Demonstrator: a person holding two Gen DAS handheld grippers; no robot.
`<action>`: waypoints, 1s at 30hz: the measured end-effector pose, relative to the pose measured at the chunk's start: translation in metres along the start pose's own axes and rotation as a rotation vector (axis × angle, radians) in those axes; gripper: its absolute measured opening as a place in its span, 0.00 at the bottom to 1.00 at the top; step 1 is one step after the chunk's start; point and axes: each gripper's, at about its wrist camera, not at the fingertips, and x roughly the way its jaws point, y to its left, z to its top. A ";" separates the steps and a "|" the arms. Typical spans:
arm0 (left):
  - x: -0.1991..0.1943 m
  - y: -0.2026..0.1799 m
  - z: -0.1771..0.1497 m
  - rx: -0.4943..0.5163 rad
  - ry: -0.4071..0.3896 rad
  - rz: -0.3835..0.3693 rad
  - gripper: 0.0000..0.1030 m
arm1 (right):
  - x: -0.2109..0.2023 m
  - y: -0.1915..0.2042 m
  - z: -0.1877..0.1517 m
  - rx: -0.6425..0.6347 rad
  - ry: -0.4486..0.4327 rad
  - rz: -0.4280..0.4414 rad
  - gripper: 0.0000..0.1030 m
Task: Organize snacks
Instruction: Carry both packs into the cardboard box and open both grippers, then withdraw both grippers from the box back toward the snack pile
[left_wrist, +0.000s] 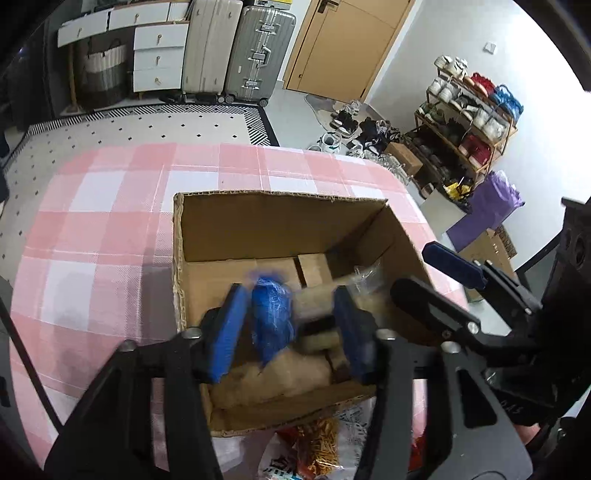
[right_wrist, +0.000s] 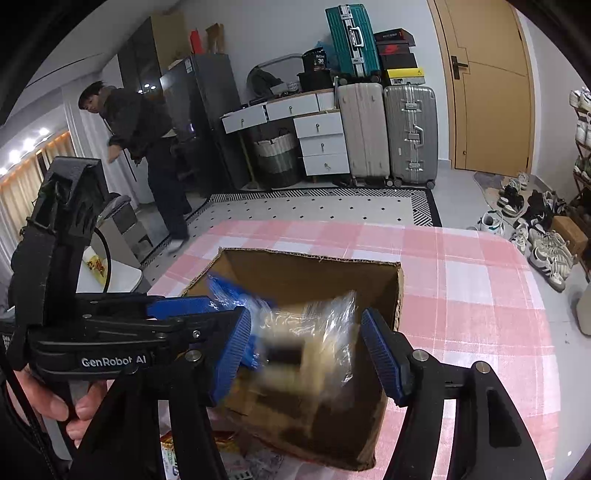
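Observation:
An open cardboard box (left_wrist: 258, 221) (right_wrist: 314, 273) stands on the pink checked tablecloth (left_wrist: 110, 221). My left gripper (left_wrist: 290, 332) hangs over the box with its jaws apart. A blurred blue-wrapped snack (left_wrist: 271, 317) lies between the pads, close to the left one and clear of the right. My right gripper (right_wrist: 308, 354) is open over the box's near right side. A blurred clear-wrapped brown snack (right_wrist: 306, 347) sits loose in the gap, touching neither pad. Tan packets (left_wrist: 288, 376) lie on the box floor. The right gripper's fingers (left_wrist: 456, 267) show at the box's right wall.
Loose snack bags (left_wrist: 317, 450) (right_wrist: 177, 454) lie on the cloth in front of the box. A person in dark clothes (right_wrist: 147, 147) stands at the back left. Suitcases (right_wrist: 388, 133), white drawers and a shoe rack (left_wrist: 469, 122) line the room beyond the table.

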 end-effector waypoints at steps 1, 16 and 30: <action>-0.001 0.002 0.000 -0.007 -0.005 -0.003 0.67 | -0.001 -0.002 -0.001 0.002 -0.003 -0.002 0.70; -0.080 -0.026 -0.037 0.034 -0.114 0.066 0.78 | -0.095 -0.007 -0.016 0.031 -0.164 -0.033 0.82; -0.150 -0.054 -0.102 0.084 -0.198 0.177 0.82 | -0.189 0.018 -0.062 0.015 -0.238 -0.062 0.91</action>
